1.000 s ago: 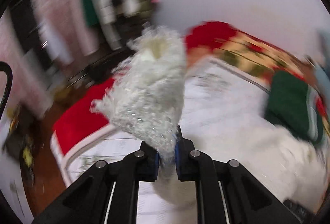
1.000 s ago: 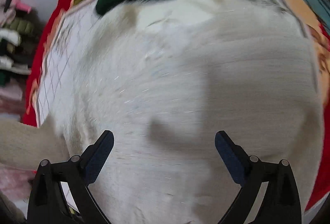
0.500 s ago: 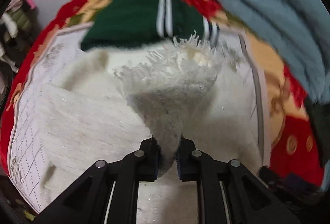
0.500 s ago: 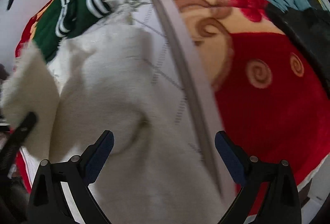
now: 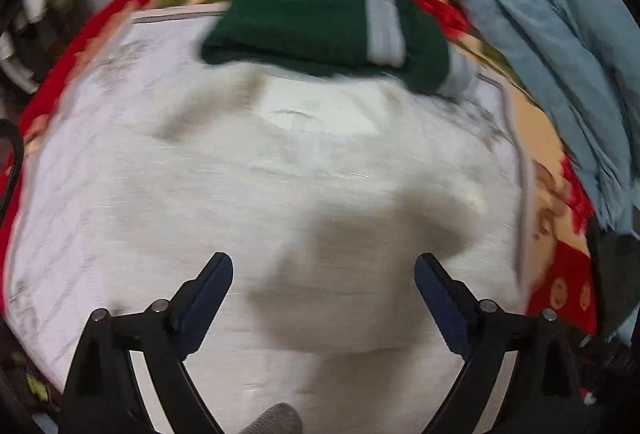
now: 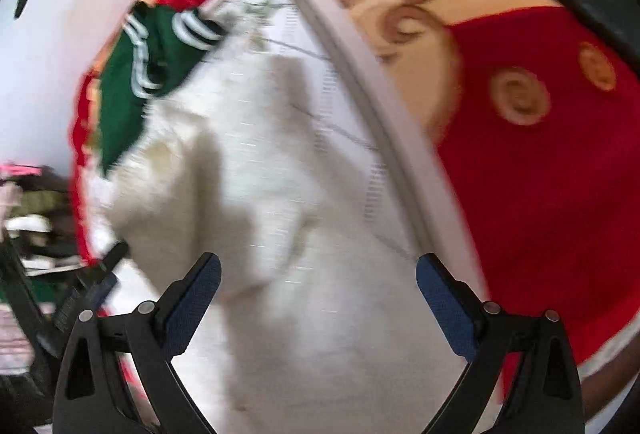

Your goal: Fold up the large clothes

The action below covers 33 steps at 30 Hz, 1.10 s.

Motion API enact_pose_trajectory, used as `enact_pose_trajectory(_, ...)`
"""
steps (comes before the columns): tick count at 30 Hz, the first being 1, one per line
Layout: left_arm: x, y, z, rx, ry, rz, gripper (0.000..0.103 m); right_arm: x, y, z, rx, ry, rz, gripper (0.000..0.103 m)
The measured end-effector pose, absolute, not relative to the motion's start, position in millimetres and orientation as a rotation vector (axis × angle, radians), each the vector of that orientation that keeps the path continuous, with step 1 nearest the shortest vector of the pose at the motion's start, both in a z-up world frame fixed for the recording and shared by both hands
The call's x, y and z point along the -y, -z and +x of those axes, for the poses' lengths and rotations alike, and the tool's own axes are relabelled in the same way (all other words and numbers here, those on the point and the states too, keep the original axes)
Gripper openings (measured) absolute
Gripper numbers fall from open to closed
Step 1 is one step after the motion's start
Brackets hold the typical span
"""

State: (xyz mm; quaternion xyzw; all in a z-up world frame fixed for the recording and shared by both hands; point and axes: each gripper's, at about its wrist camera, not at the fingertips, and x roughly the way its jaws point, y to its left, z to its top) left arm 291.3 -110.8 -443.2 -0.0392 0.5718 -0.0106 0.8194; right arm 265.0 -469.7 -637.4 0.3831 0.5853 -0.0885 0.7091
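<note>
A large white fluffy garment (image 5: 304, 194) lies spread on the bed, its collar toward the far side. My left gripper (image 5: 323, 274) hangs over its near part, jaws opening wide, with nothing pressed between the blue pads. In the right wrist view the same white garment (image 6: 272, 218) runs down the middle of the picture. My right gripper (image 6: 318, 274) stands open above it, holding nothing. The left gripper's black fingers (image 6: 100, 274) show at the left edge of that view.
A folded green sweater (image 5: 324, 22) with white stripes lies beyond the garment's collar. A light blue garment (image 5: 552, 46) is heaped at the far right. The red and gold blanket (image 6: 532, 170) covers the bed. Shelves of clothes (image 5: 36, 18) stand at the left.
My left gripper swung over the bed holding a fluffy white edge, then let it go and opened wide. The right gripper stayed open and shifted toward the garment's right side.
</note>
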Motion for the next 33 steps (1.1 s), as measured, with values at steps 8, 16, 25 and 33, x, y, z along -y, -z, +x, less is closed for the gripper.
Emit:
enact_pose_trajectory(8,6.0,446.1,295.6,-1.206,-0.219,-0.014,0.093,430.7,655.9,362.6,-1.326,0.021,0.833,0.099)
enact_pose_trajectory(16,-32.6,506.9,317.9,-1.279,-0.356,0.056,0.093,377.6,694.2,404.4,-1.471,-0.023,0.555,0.015)
enact_pose_trajectory(25,-8.7,479.7,335.5,-1.261,-0.321,0.095,0.093,392.7,697.8,417.9,-1.587,0.106,0.526,0.030)
enact_pose_trajectory(33,31.2,484.4,411.0,-1.212,-0.252,0.199,0.093,351.3,631.0,486.2,-1.416,0.023,0.475,0.066)
